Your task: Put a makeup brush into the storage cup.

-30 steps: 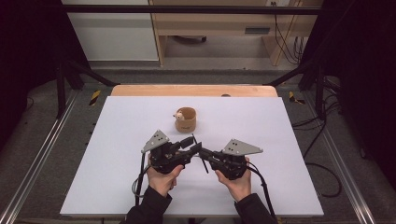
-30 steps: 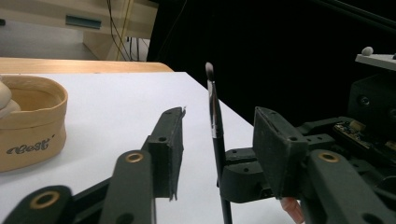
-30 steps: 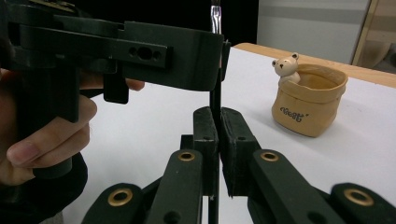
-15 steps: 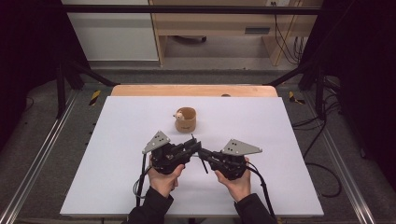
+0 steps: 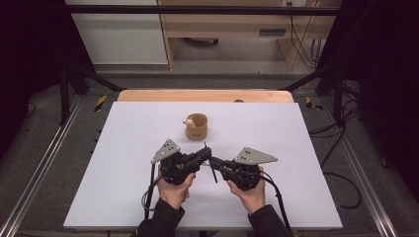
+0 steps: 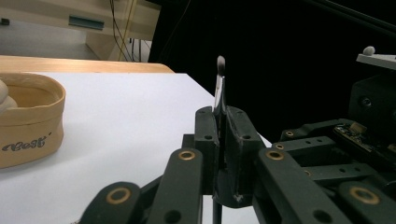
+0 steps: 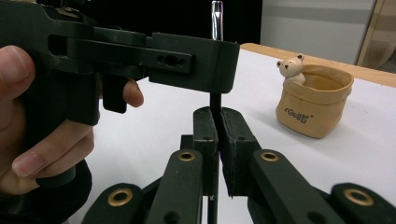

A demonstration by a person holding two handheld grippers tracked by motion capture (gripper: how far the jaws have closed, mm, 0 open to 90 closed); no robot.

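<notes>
High view counts two grippers, one thin dark pen, one tan pot and one white table [image 5: 123, 148]. The left gripper [image 5: 205, 152] and the right gripper [image 5: 213, 162] meet tip to tip near the middle of the table, each in one of the person's hands, and the pen [image 5: 213, 172] shows as a slim black stick at the point where they meet. The pot [image 5: 196, 126] stands apart, just beyond the grippers toward the far edge, with a small pale bear figure [image 5: 188, 122] at its rim.

Left gripper view adds what the high view cannot resolve: its jaws are pressed together on the pen [image 6: 220, 88], having just finished closing onto it, and the pen rises upright above them with a rounded grey tip. One pot [image 6: 28, 119] sits at the left edge, with dark lettering on its side.

Right gripper view shows its own jaws clamped on the same pen [image 7: 216, 100] lower down, the left gripper's black jaw block crossing above them, and a clear, glassy pen end above that. It alone makes the bear figure [image 7: 292, 68] plain, peeking over the rim of the pot [image 7: 314, 102].
</notes>
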